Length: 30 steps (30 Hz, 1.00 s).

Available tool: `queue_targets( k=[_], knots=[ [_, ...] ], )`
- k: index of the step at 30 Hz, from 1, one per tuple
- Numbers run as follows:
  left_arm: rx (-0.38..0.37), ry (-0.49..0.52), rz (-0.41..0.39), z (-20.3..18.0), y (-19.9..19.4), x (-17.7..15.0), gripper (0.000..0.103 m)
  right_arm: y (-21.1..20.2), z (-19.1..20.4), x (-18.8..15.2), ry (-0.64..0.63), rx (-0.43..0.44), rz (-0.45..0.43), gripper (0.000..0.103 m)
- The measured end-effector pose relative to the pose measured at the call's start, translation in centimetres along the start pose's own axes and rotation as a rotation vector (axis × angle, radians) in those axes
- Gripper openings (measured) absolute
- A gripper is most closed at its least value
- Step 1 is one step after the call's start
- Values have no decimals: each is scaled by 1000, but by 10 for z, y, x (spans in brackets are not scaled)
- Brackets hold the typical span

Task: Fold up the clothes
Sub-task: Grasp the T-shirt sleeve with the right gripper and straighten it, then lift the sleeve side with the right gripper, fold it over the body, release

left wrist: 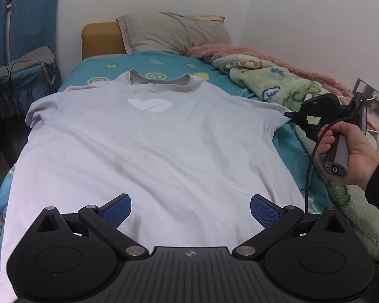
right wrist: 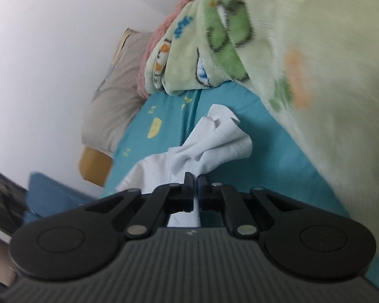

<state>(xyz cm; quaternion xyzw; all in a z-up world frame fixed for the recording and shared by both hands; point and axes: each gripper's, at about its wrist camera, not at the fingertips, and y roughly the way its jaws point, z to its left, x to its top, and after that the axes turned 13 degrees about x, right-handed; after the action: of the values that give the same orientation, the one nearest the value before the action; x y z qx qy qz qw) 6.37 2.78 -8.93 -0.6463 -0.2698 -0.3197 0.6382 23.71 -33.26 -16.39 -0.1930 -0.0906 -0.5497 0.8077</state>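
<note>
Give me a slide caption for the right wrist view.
Right gripper shut on the white T-shirt's sleeve above a teal bedsheet.

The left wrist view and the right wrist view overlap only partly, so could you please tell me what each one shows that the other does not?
Only the left wrist view shows the whole white T-shirt spread flat, collar toward the pillow, the open left gripper over its hem, the hand holding the right gripper, and blue chairs.

Only the right wrist view shows the right gripper shut on the bunched sleeve, cloth passing between the closed fingers.

Both share the teal bedsheet, green cartoon blanket, pink blanket, pillow and white wall.
</note>
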Motion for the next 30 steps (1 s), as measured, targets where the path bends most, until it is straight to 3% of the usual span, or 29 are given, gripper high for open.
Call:
queue_targets(
  k=[3, 7, 18, 20, 21, 22, 24, 30],
  knots=[
    [-1, 2, -11, 0, -4, 0, 102, -3, -9, -3, 101, 36, 6, 9],
    [-3, 2, -10, 1, -4, -1, 102, 4, -22, -6, 178, 9, 15, 10],
    [-4, 27, 28, -1, 13, -2, 102, 25, -48, -15, 255, 2, 1, 11],
    [-8, 18, 45, -1, 18, -2, 102, 24, -48, -18, 271, 7, -21, 27],
    [-10, 16, 53, -1, 20, -2, 102, 23, -49, -19, 279, 10, -32, 55],
    [-10, 15, 58, -1, 22, -2, 102, 22, -49, -20, 287, 12, -43, 63],
    [-9, 17, 66, -2, 25, -2, 102, 20, -49, -23, 303, 18, -65, 72],
    [1, 33, 56, -5, 23, -3, 102, 31, -52, -22, 280, 45, -68, 71]
  ],
)
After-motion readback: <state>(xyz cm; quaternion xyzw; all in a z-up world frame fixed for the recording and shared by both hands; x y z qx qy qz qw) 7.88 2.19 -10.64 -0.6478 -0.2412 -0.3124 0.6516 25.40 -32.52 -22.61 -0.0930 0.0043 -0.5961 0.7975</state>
